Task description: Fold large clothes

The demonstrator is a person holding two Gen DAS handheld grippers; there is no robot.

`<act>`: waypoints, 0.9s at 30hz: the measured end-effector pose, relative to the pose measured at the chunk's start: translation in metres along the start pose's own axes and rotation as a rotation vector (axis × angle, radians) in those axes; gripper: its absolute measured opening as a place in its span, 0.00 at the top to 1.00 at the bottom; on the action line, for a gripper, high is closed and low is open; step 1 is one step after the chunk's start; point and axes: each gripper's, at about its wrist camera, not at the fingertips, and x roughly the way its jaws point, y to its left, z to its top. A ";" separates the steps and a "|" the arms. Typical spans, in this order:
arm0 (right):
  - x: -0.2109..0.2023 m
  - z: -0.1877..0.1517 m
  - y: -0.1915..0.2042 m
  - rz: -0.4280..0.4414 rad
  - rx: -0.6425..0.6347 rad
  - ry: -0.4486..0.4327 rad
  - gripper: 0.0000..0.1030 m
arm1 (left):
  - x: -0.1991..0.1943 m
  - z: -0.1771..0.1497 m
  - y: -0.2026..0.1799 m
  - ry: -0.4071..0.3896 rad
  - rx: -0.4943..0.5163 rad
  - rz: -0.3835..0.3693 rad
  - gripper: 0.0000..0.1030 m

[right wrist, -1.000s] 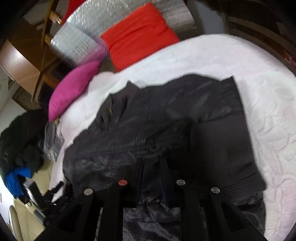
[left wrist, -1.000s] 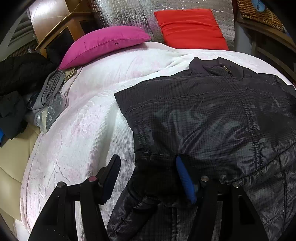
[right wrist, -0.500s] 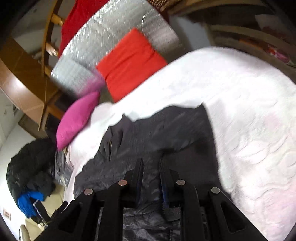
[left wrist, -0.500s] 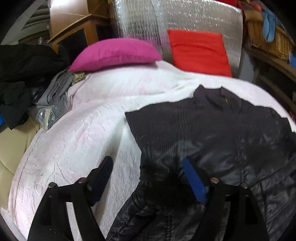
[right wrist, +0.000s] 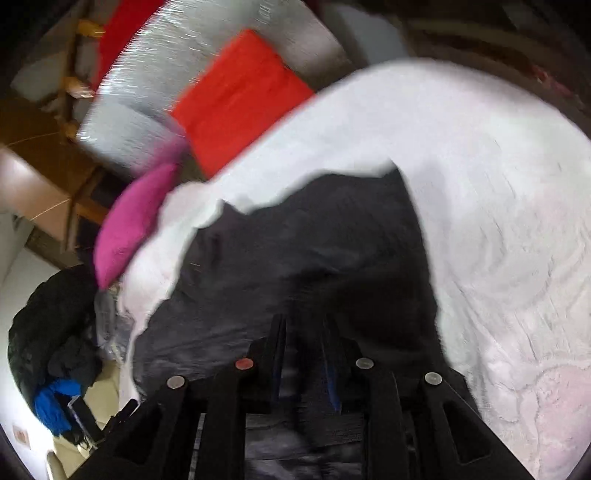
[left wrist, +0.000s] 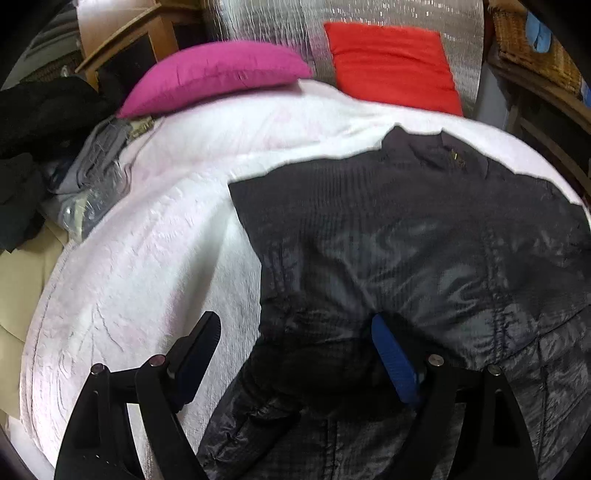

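A large dark quilted jacket (left wrist: 424,240) lies spread on a white bedspread (left wrist: 155,258), collar toward the far end. My left gripper (left wrist: 295,336) is open over the jacket's near left part, its blue-padded right finger (left wrist: 391,354) against the fabric and its left finger (left wrist: 199,343) over the bedspread. In the blurred right wrist view the jacket (right wrist: 314,251) fills the middle. My right gripper (right wrist: 304,332) is shut on a fold of the jacket near its lower edge.
A magenta pillow (left wrist: 214,74) and a red cushion (left wrist: 391,62) lie at the head of the bed against a silver padded panel (left wrist: 369,14). A pile of dark and grey clothes (left wrist: 44,147) sits off the left side. A wicker basket (left wrist: 535,48) stands far right.
The right gripper has lifted and swung with the jacket fold pinched in it, its view now blurred. The left view has tilted back down a little; the left gripper stays open.
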 end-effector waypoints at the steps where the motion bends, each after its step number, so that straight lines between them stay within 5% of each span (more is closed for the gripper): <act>1: 0.000 -0.001 0.011 0.010 -0.037 0.000 0.77 | -0.004 0.001 0.000 -0.020 -0.004 -0.004 0.18; 5: 0.024 -0.007 0.048 0.086 -0.116 0.089 0.76 | -0.006 0.002 -0.002 -0.046 0.002 0.002 0.18; 12: 0.103 -0.021 0.072 -0.012 -0.168 0.216 0.74 | 0.017 -0.004 -0.003 0.052 0.025 -0.005 0.16; 21: 0.035 -0.032 0.078 -0.007 -0.214 0.162 0.74 | 0.000 0.000 0.010 0.001 -0.030 -0.040 0.16; 24: 0.011 -0.044 0.070 -0.024 -0.212 0.132 0.73 | 0.010 -0.004 0.008 0.053 -0.015 -0.035 0.16; 26: 0.013 -0.053 0.058 -0.064 -0.190 0.144 0.48 | 0.020 -0.008 0.004 0.098 -0.002 -0.034 0.16; 27: 0.016 -0.055 0.050 -0.060 -0.171 0.158 0.45 | 0.020 -0.009 0.003 0.100 -0.005 -0.034 0.16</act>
